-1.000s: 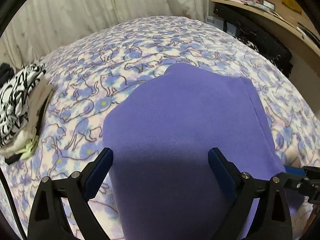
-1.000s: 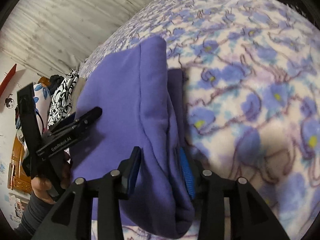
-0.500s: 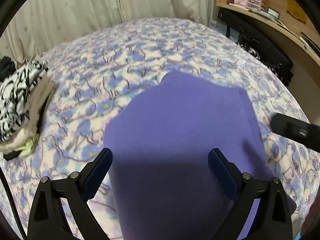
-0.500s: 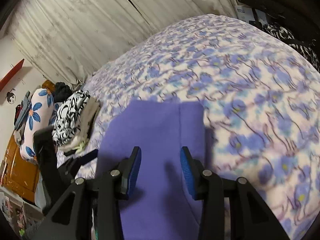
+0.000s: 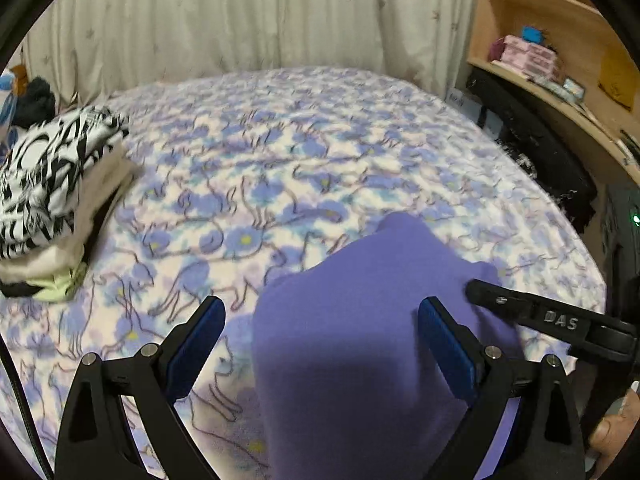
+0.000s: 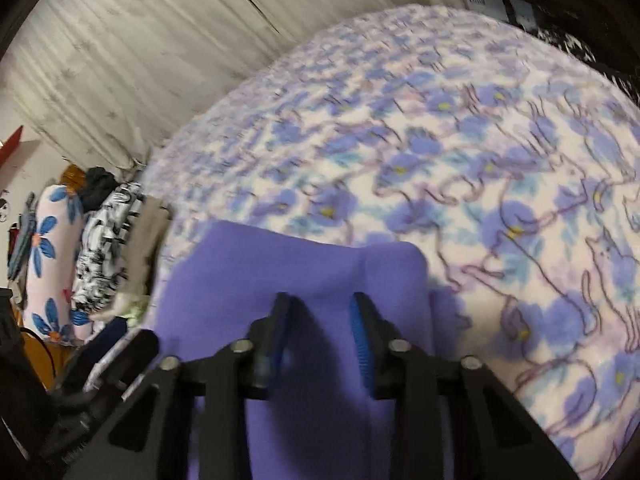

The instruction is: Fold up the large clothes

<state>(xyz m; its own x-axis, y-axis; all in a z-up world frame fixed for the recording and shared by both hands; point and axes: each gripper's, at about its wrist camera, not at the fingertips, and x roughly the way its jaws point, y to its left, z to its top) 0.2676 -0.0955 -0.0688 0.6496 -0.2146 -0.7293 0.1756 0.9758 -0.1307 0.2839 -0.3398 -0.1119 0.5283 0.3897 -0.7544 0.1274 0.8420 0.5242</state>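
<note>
right gripper: jaws have just been closing, now a narrow gap; nothing pinched, the purple cloth only lies below it
left gripper: jaws wide apart, empty, hovering over the same cloth
garment: purple, folded into a flat-ish bundle, lying on the bed's near side under both grippers
seam: a vertical crease near the far edge, right in line with the right gripper
bed: blue flower-and-cat fleece cover, soft and probably a bit grabby
handling: looks like thick soft knit, light, floppy, not slippery or fragile; layers will likely slide apart if only the top one is nipped
where to grab: probably the folded edge or corners, all layers together
pile: folded clothes, well off to the left
</note>
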